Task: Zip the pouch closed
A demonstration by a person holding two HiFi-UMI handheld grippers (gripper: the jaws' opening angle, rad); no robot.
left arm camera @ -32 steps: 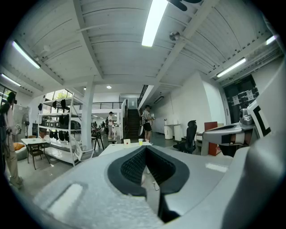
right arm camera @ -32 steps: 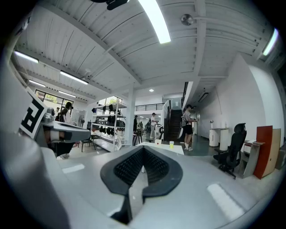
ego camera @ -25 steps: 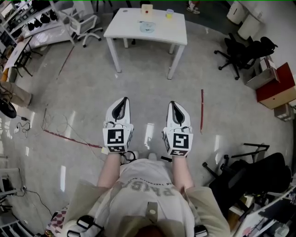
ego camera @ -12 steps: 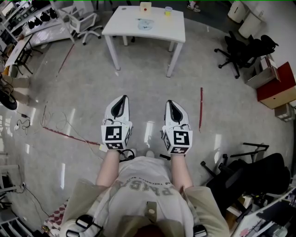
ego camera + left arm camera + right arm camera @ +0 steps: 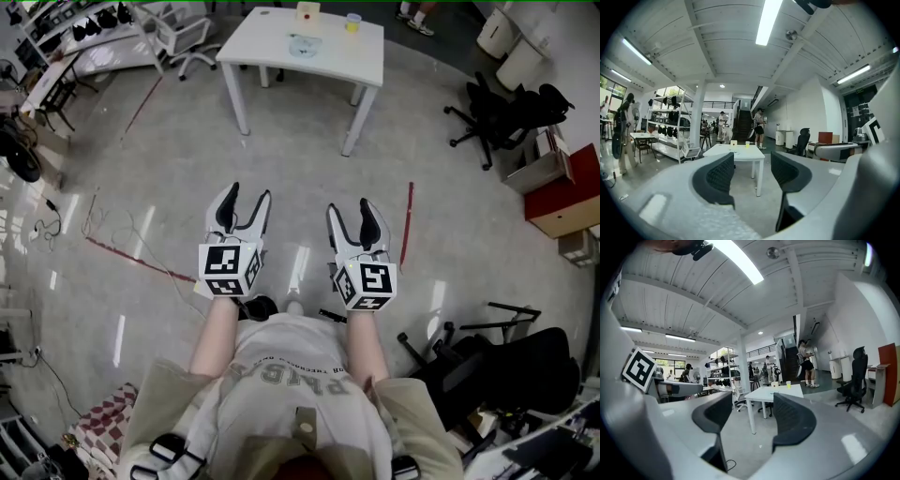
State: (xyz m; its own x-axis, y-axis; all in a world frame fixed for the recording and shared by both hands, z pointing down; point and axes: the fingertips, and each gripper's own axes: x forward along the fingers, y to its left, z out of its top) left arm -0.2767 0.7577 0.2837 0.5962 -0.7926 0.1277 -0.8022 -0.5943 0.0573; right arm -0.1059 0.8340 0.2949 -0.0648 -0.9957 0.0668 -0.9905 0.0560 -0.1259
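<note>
The pouch (image 5: 302, 45) lies as a small pale flat shape on a white table (image 5: 272, 66) far ahead of me, well beyond both grippers. Beside it stand a small box (image 5: 306, 11) and a yellow cup (image 5: 352, 21). My left gripper (image 5: 248, 197) and right gripper (image 5: 350, 208) are held side by side at waist height over the floor, pointing at the table. The jaws of both are opening, with nothing between them. In the left gripper view the left gripper (image 5: 752, 161) frames the table (image 5: 736, 152). The right gripper (image 5: 752, 401) also frames the table (image 5: 776, 392).
Grey floor lies between me and the table. A red tape line (image 5: 406, 225) and loose cables (image 5: 112, 234) cross it. Black office chairs (image 5: 497, 103) and a red cabinet (image 5: 562, 187) stand at the right, a black stand (image 5: 506, 347) at the lower right, and shelves at the far left.
Both grippers' jaws have gone from shut to spread apart. Both hands have edged a little forward toward the table.
</note>
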